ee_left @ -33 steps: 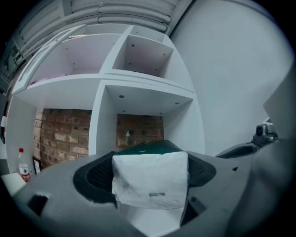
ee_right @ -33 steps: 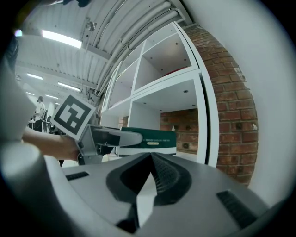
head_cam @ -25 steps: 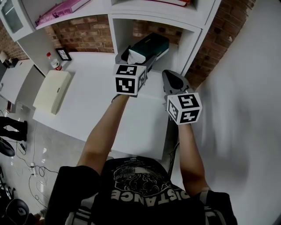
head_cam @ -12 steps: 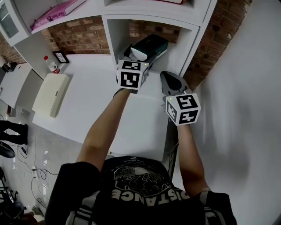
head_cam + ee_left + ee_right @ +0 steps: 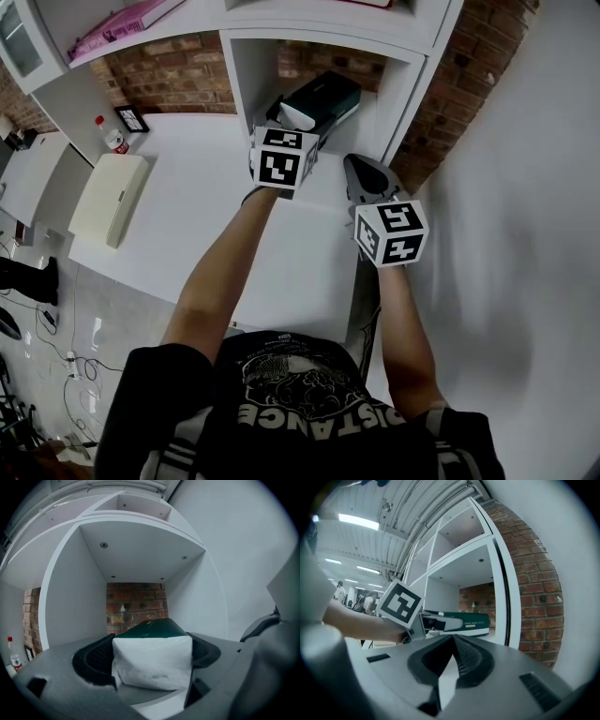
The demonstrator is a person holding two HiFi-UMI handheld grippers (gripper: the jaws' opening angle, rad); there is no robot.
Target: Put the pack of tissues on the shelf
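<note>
The pack of tissues (image 5: 324,97) is dark green with a white end and lies in the shelf's lower compartment (image 5: 246,82), pointing inward. My left gripper (image 5: 298,123) is at the pack's near end. In the left gripper view the white end (image 5: 152,662) fills the gap between the two black pads (image 5: 96,660). The jaws are opening and stand wide along the pack's sides. My right gripper (image 5: 367,174) hovers to the right over the desk, shut and empty. In the right gripper view its jaws (image 5: 452,651) meet, with the pack (image 5: 464,620) beyond them.
A white desk (image 5: 197,202) runs under the shelf. On it are a cream case (image 5: 108,197), a small bottle (image 5: 112,136) and a picture frame (image 5: 129,119) at the left. A pink book (image 5: 127,21) lies on the upper shelf. A brick wall (image 5: 450,84) is behind.
The left gripper has moved a little forward with the pack, deeper into the compartment. The right gripper has hardly moved.
</note>
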